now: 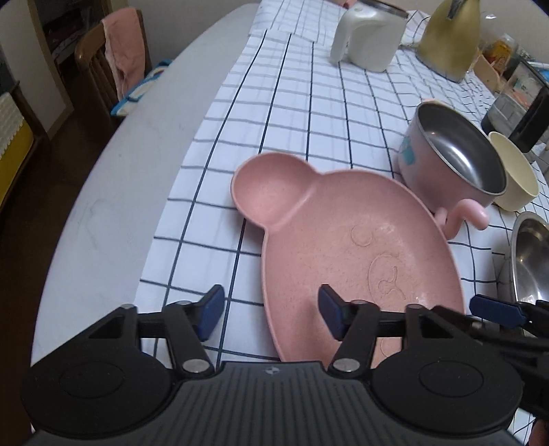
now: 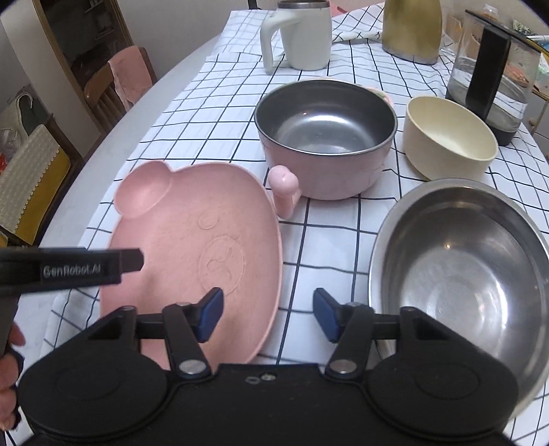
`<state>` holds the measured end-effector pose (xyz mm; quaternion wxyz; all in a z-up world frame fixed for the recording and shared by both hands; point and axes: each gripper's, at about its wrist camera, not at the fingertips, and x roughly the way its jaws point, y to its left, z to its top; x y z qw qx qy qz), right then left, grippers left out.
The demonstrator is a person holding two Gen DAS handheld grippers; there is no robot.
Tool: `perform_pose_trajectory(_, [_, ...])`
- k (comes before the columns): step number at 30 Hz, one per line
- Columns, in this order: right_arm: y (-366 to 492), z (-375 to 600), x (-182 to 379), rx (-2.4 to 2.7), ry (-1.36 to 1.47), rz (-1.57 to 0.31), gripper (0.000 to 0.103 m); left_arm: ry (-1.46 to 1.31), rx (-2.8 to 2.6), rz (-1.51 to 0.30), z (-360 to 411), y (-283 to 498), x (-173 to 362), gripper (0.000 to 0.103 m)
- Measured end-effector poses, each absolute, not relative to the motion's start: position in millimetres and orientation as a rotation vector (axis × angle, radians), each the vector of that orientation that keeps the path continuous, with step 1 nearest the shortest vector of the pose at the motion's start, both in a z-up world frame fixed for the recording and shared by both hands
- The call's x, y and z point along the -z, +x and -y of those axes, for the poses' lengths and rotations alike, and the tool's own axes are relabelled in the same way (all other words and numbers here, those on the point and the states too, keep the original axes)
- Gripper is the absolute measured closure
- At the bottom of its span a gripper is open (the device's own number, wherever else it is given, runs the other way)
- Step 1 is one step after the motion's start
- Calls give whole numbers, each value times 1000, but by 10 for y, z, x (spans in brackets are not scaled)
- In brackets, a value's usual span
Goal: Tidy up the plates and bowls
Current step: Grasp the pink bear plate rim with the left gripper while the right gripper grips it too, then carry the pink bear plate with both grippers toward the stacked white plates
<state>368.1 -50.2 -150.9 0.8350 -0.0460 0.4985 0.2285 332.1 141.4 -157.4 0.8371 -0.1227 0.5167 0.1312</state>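
Note:
A pink mouse-shaped plate (image 1: 343,247) lies on the checked cloth; it also shows in the right wrist view (image 2: 206,247). My left gripper (image 1: 271,312) is open, its jaws straddling the plate's near left rim. My right gripper (image 2: 267,314) is open and empty, straddling the plate's right rim, between the plate and a steel bowl (image 2: 463,281). Behind stand a pink steel-lined bowl with a handle (image 2: 326,137) and a cream bowl (image 2: 449,137). These also show in the left wrist view: pink bowl (image 1: 456,154), cream bowl (image 1: 514,171), steel bowl (image 1: 532,260).
A white mug (image 2: 298,34), a gold kettle (image 2: 411,27) and a glass kettle (image 2: 490,75) stand at the back of the table. The bare table edge (image 1: 103,192) curves along the left. A chair with a pink towel (image 1: 120,58) stands beyond it.

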Motion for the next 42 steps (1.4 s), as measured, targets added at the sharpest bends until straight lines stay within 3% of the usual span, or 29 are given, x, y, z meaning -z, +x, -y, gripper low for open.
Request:
perform_pose_trajectory(4, [3791, 498, 1565, -481, -79, -1082, 61, -278, -273, -1110, -1404, 3330, 1630, 65])
perform_pose_trajectory(7, [3823, 486, 1576, -482, -84, -1079, 70, -281, -279, -1117, -1389, 3318, 1654, 73])
perform_pose_trajectory(10, [3838, 493, 1577, -492, -60, -1090, 85, -321, -272, -1117, -1403, 3297, 1646, 83])
perform_pose_trajectory(13, [3814, 482, 1576, -482, -68, -1084, 92, -311, -277, -1118, -1383, 3282, 1628, 85])
perform_pose_trajectory(26, [3501, 597, 1389, -490, -64, -1019, 96, -272, -240, -1109, -1291, 2935, 1455, 90])
perform_pose_trajectory(42, [2719, 1153, 849, -424, 35, -962, 96, -230, -78, -1043, -865, 2262, 872, 90])
